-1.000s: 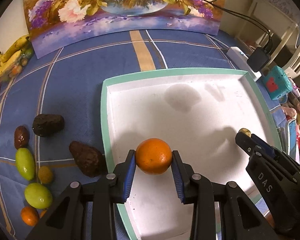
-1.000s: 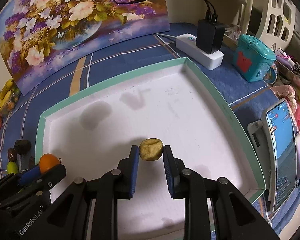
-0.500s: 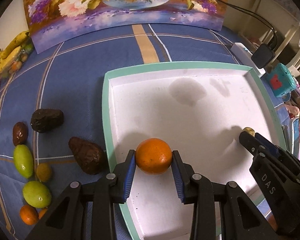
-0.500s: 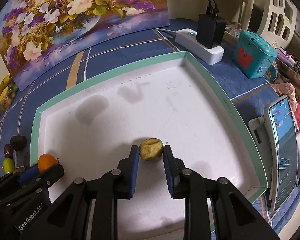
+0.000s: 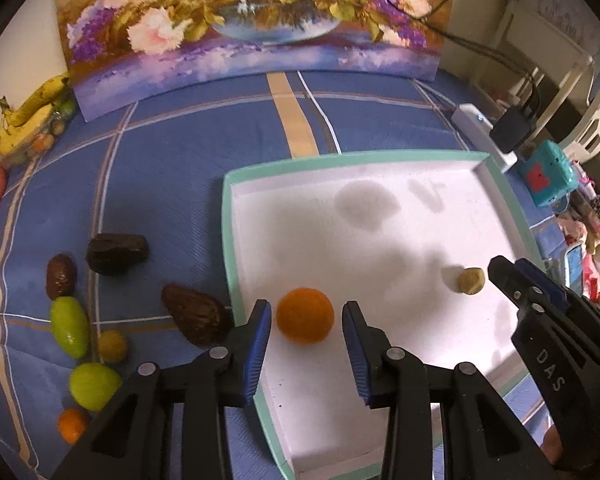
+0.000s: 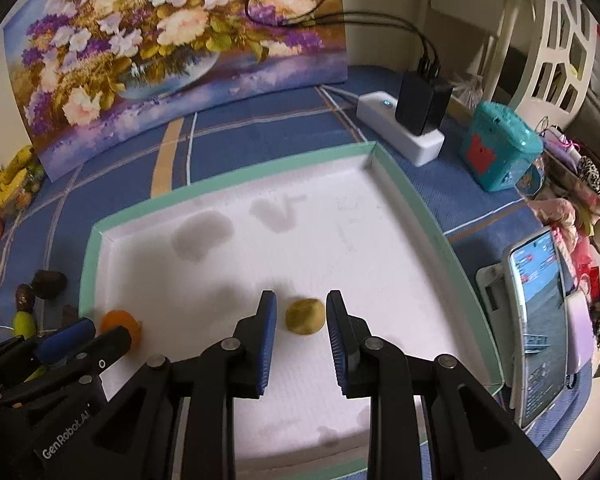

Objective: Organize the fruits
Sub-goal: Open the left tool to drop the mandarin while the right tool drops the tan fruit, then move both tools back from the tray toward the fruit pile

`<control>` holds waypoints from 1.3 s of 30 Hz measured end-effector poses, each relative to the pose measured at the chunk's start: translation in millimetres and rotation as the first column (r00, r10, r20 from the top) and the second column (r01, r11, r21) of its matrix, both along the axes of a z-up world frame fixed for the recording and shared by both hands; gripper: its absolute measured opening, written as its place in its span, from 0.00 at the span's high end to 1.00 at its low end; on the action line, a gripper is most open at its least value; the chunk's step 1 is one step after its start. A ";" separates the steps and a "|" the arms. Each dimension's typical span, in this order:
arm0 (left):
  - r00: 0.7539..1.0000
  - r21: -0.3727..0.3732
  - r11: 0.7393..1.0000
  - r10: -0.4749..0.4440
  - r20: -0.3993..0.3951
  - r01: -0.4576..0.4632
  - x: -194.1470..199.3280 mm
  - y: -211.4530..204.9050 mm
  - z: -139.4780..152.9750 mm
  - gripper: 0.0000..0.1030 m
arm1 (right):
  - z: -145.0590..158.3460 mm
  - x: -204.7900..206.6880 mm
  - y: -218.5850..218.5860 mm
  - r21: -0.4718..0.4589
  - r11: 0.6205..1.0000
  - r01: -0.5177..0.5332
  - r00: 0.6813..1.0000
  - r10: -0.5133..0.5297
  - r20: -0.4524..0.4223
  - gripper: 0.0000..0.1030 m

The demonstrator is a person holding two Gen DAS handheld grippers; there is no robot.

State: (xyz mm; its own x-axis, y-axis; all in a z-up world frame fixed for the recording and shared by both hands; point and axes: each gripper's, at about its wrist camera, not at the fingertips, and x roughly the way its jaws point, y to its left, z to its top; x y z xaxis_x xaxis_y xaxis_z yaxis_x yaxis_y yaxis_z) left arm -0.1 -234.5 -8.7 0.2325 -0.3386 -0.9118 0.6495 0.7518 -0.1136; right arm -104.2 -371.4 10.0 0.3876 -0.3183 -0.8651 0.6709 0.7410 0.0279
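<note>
A white tray with a green rim [image 5: 225,240] [image 6: 396,176] lies on the blue cloth. An orange [image 5: 305,315] [image 6: 121,327] rests in the tray near its left rim, between the jaws of my left gripper [image 5: 305,322], which is open with gaps on both sides. A small yellow-brown fruit [image 6: 305,316] [image 5: 471,280] rests in the tray between the jaws of my right gripper [image 6: 301,316], which is open and clear of it. The right gripper's fingers show at the right in the left wrist view [image 5: 512,276].
Left of the tray lie two dark avocados [image 5: 116,248] [image 5: 198,318], a brown fruit [image 5: 61,275], green fruits [image 5: 69,326], a small yellow one [image 5: 112,346] and a small orange [image 5: 71,424]. Bananas [image 5: 28,116], a flower picture, a power strip [image 6: 400,132], a teal toy [image 6: 500,156] and a phone [image 6: 540,312] surround them.
Both grippers have opened and released their fruits, which now rest on the tray. Both grippers have also risen and drawn back a little.
</note>
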 end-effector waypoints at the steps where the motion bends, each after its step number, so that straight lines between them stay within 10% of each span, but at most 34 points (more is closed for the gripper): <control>1: 1.000 -0.003 1.000 0.006 0.005 -0.006 1.4 1.5 3.0 0.61 | 4.6 -1.2 0.7 -0.005 1.000 0.000 1.000 0.000 0.010 0.75; 5: 0.998 -0.006 0.999 0.046 0.031 -0.046 6.7 11.9 14.2 0.60 | 17.2 -4.0 3.9 -0.025 1.000 -0.004 1.000 0.005 0.031 0.75; 10: 0.991 0.005 0.993 0.117 0.061 -0.118 19.5 31.7 22.1 0.33 | 24.0 -5.3 8.2 -0.040 0.999 -0.008 0.999 0.009 0.033 0.74; 18: 0.964 0.035 0.966 0.251 0.089 -0.255 43.6 78.7 16.6 0.01 | 21.6 -3.9 15.2 -0.046 0.999 -0.029 0.998 0.031 0.049 0.26; 24: 0.935 0.007 0.942 0.332 0.128 -0.335 55.6 111.8 19.9 0.00 | 24.3 1.3 28.0 -0.095 0.993 -0.075 0.993 0.083 0.089 0.10; 39: 0.909 -0.147 0.916 0.392 0.144 -0.372 62.6 149.2 38.4 0.00 | 37.7 15.9 65.0 -0.176 0.973 -0.147 0.965 0.180 0.189 0.10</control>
